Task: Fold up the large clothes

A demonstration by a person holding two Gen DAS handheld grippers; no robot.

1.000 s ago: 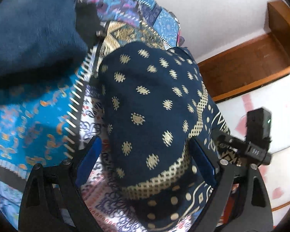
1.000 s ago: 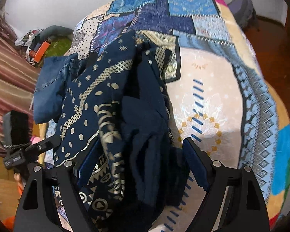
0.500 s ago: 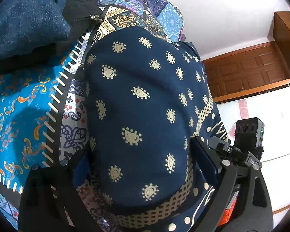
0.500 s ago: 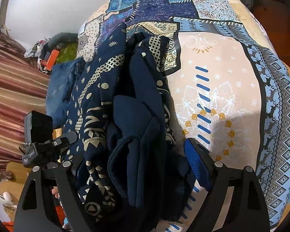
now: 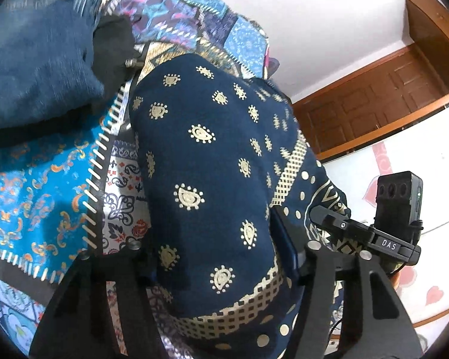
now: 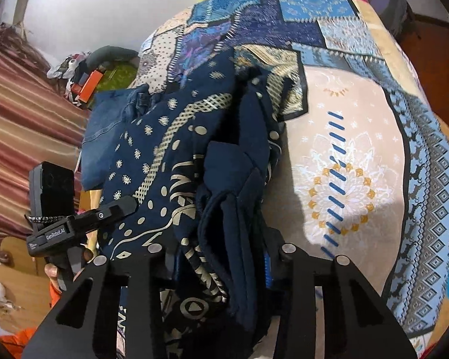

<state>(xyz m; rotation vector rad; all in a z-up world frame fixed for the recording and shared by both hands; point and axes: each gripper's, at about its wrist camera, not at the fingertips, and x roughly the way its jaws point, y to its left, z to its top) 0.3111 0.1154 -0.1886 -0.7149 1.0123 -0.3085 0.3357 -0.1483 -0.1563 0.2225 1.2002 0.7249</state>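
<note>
Bedspread [image 6: 356, 137] half-hidden beneath bunched navy garment [image 5: 212, 161]

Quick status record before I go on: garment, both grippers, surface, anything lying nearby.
garment: navy gold-print garment, bunched on the bed
left gripper: jaws closing, the cloth fills the gap between them
right gripper: jaws closing, a thick fold of the same cloth between them
surface: patchwork bedspread
nearby: folded jeans, beside the garment

Left gripper [image 5: 217, 257] closing on a bunched navy garment [image 5: 212, 185] with gold motifs, cloth filling the gap between its jaws. Folded jeans [image 5: 36, 59] at ten o'clock on the patchwork bedspread [image 5: 33, 191]; wooden door [image 5: 371, 107] at two o'clock.
</note>
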